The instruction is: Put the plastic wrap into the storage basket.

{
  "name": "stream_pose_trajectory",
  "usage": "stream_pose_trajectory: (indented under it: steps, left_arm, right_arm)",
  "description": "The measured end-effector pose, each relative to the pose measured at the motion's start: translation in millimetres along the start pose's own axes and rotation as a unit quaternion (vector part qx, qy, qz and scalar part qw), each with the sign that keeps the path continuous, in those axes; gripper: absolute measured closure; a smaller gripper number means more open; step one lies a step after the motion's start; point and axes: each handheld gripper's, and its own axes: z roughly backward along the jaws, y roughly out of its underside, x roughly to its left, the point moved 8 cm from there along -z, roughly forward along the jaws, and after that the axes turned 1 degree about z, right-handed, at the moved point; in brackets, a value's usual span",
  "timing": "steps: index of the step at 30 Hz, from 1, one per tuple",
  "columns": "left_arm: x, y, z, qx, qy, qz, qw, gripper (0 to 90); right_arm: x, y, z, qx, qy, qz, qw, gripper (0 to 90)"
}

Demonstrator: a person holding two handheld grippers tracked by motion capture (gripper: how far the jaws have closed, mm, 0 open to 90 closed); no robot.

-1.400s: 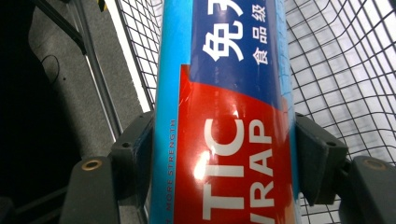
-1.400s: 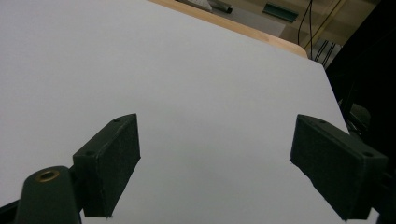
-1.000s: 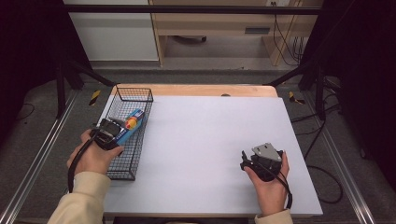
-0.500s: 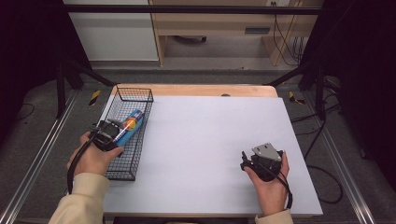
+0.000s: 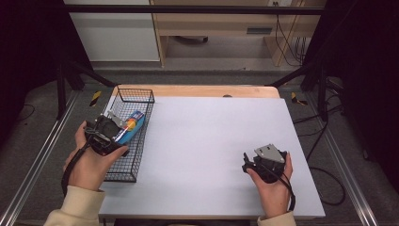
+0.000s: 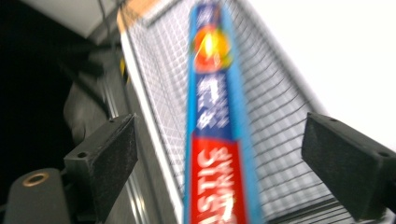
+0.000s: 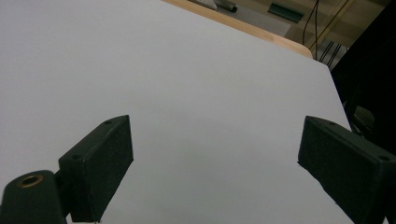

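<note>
A long blue and red plastic-wrap box [image 5: 131, 123] lies lengthwise in the black wire basket [image 5: 123, 165] at the table's left edge. My left gripper [image 5: 116, 129] sits at the near end of the box, over the basket. In the left gripper view the box [image 6: 215, 116] runs up between the two pads [image 6: 105, 158], which stand wide apart and clear of it; the gripper [image 6: 219, 144] is open. My right gripper [image 5: 263, 160] rests low over the white table near its front right, open [image 7: 215, 154], nothing between its pads.
The white tabletop [image 5: 211, 136] stretches bare between the two hands, with a wooden strip [image 5: 197, 91] along its far edge. Metal rails [image 5: 42, 155] and dark frame legs flank the table. A cabinet and shelves stand beyond it.
The left gripper has shifted slightly left and back along the basket. The box has settled a little lower in it. The right gripper has stayed still.
</note>
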Motion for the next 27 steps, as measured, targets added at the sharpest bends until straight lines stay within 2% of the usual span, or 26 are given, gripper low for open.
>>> stream_pose_trajectory:
  steps: [1,2,4,6,7,10,12,13,14,15,16,17,19,20,21,23,24,26,27]
  left_arm:
    - [0.0,0.0,0.0,0.000,0.000,0.000,1.0000,8.8]
    - [-4.9,-3.4,3.4,-0.011,0.006,-0.005,0.9999,8.8]
    - [-24.9,-15.7,11.0,-0.053,0.053,-0.015,0.9971,8.1]
    - [-39.1,-25.3,15.4,-0.083,0.077,-0.025,0.9932,7.0]
    - [-44.6,-28.9,17.3,-0.091,0.085,-0.032,0.9918,7.0]
    - [-64.6,-40.3,21.9,-0.122,0.130,-0.041,0.9831,6.3]
    - [-75.1,-46.7,24.8,-0.138,0.152,-0.051,0.9774,5.8]
    - [-79.1,-49.4,25.8,-0.142,0.158,-0.056,0.9755,5.7]
    - [-79.1,-49.4,25.8,-0.142,0.158,-0.056,0.9755,5.7]
    - [-85.9,-55.3,27.6,-0.152,0.168,-0.060,0.9721,5.7]
    - [-85.9,-55.3,27.6,-0.152,0.168,-0.060,0.9721,5.7]
    - [-91.3,-60.7,31.4,-0.159,0.173,-0.069,0.9695,5.7]
    - [-95.6,-67.0,36.2,-0.172,0.179,-0.069,0.9662,5.7]
    - [-95.6,-67.0,36.2,-0.172,0.179,-0.069,0.9662,5.7]
    - [-100.0,-71.9,39.6,-0.177,0.186,-0.075,0.9636,5.5]
    - [-101.9,-73.9,40.1,-0.177,0.185,-0.081,0.9632,4.9]
    - [-106.8,-77.6,40.0,-0.183,0.187,-0.089,0.9611,4.7]
    - [-109.4,-78.3,39.9,-0.181,0.189,-0.094,0.9604,4.6]
    - [-116.0,-80.3,39.3,-0.188,0.203,-0.097,0.9561,4.6]
  right_arm:
    - [-0.1,-0.5,0.2,-0.002,0.001,0.002,1.0000,10.2]
    - [-0.1,-0.5,0.2,-0.002,0.001,0.002,1.0000,9.2]
    - [0.4,-1.3,1.1,-0.004,0.005,0.006,1.0000,8.4]
    - [0.1,-1.5,1.2,-0.003,0.006,0.004,1.0000,7.0]
    - [-0.1,-1.8,1.3,-0.005,0.005,-0.002,1.0000,6.0]
    - [-3.0,0.9,1.0,0.004,0.014,-0.007,0.9999,5.7]
    - [-5.6,2.9,1.4,0.010,0.022,-0.012,0.9996,5.5]
    - [-6.5,3.1,1.6,0.009,0.023,-0.014,0.9996,5.4]
    - [-6.5,3.1,1.6,0.009,0.023,-0.014,0.9996,5.4]
    - [-9.5,3.5,1.9,0.008,0.031,-0.017,0.9993,4.7]
    - [-10.2,4.5,1.4,0.011,0.034,-0.018,0.9992,4.7]
    - [-10.3,5.1,1.3,0.012,0.035,-0.019,0.9991,4.6]
    - [-9.8,5.6,1.8,0.010,0.031,-0.016,0.9993,4.1]
    - [-9.8,5.6,1.8,0.010,0.031,-0.016,0.9993,4.1]
    - [-10.0,6.3,2.4,0.011,0.032,-0.014,0.9993,4.1]
    - [-10.9,6.6,3.3,0.011,0.031,-0.014,0.9993,4.1]
    - [-11.7,6.7,3.8,0.010,0.032,-0.014,0.9993,4.1]
    - [-13.2,7.3,5.0,0.010,0.031,-0.015,0.9993,4.1]
    - [-14.5,8.2,5.6,0.012,0.033,-0.013,0.9993,4.1]
